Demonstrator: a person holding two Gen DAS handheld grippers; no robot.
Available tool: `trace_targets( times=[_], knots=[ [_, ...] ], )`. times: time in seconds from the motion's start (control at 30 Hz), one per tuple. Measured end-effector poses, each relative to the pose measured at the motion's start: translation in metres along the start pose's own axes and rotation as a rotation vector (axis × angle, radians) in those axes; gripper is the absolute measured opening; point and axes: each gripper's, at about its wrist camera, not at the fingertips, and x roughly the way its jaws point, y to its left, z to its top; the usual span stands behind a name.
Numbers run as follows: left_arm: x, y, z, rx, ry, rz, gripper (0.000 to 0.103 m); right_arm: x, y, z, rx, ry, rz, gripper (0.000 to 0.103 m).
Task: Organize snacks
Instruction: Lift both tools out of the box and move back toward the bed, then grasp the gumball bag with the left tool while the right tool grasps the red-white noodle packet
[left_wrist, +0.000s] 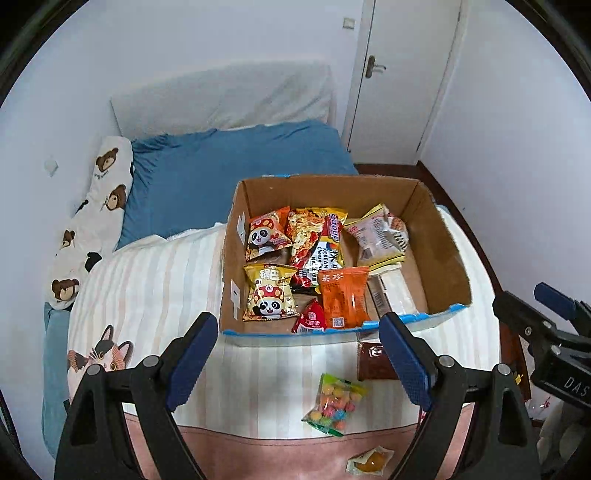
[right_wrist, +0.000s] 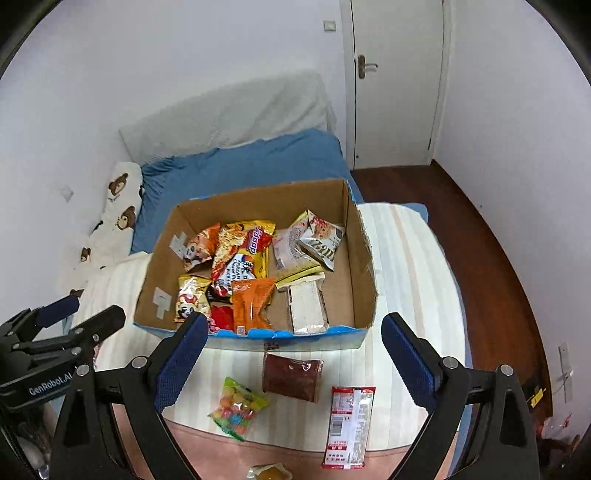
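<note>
An open cardboard box (left_wrist: 439, 236) (right_wrist: 360, 258) holds several snack packets on the bed. On the blanket in front of it lie a bag of coloured candies (left_wrist: 334, 404) (right_wrist: 238, 408), a dark brown packet (left_wrist: 371, 362) (right_wrist: 291, 376), a red-and-white packet (right_wrist: 349, 426) and a small yellow-filled packet (left_wrist: 369, 461) (right_wrist: 267, 472). My left gripper (left_wrist: 299, 354) is open and empty above the candies. My right gripper (right_wrist: 295, 354) is open and empty above the brown packet; it also shows at the right edge of the left wrist view (left_wrist: 532, 302).
The box sits on a striped blanket (left_wrist: 155, 280) (right_wrist: 402, 258) with a pink border, over a blue sheet (left_wrist: 229, 173). A bear-print pillow (left_wrist: 99, 206) lies along the left wall. A white door (right_wrist: 395, 81) and dark wood floor (right_wrist: 480, 258) are at the right.
</note>
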Motion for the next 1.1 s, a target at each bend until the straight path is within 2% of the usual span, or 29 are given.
trace_targets(
  times=[0.4, 0.57, 0.73, 0.83, 0.9, 1.1],
  knots=[
    [-0.051, -0.013, -0.025, 0.016, -0.097, 0.014, 0.089, -0.059, 0.001, -0.026, -0.001, -0.089, 0.035, 0.097],
    [-0.055, -0.016, -0.037, 0.003, -0.086, 0.019, 0.089, -0.063, -0.007, -0.037, 0.029, -0.075, 0.069, 0.097],
    [-0.023, -0.020, -0.072, -0.015, 0.031, 0.022, 0.089, -0.036, -0.031, -0.069, 0.086, 0.039, 0.076, 0.097],
    [0.015, -0.021, -0.097, -0.028, 0.136, 0.023, 0.089, 0.001, -0.050, -0.095, 0.123, 0.150, 0.060, 0.097],
    [0.049, -0.025, -0.109, -0.001, 0.213, 0.046, 0.089, 0.023, -0.061, -0.111, 0.142, 0.209, 0.044, 0.097],
    [0.128, -0.050, -0.123, 0.068, 0.389, 0.021, 0.089, 0.096, -0.090, -0.148, 0.214, 0.378, 0.008, 0.097]
  ],
)
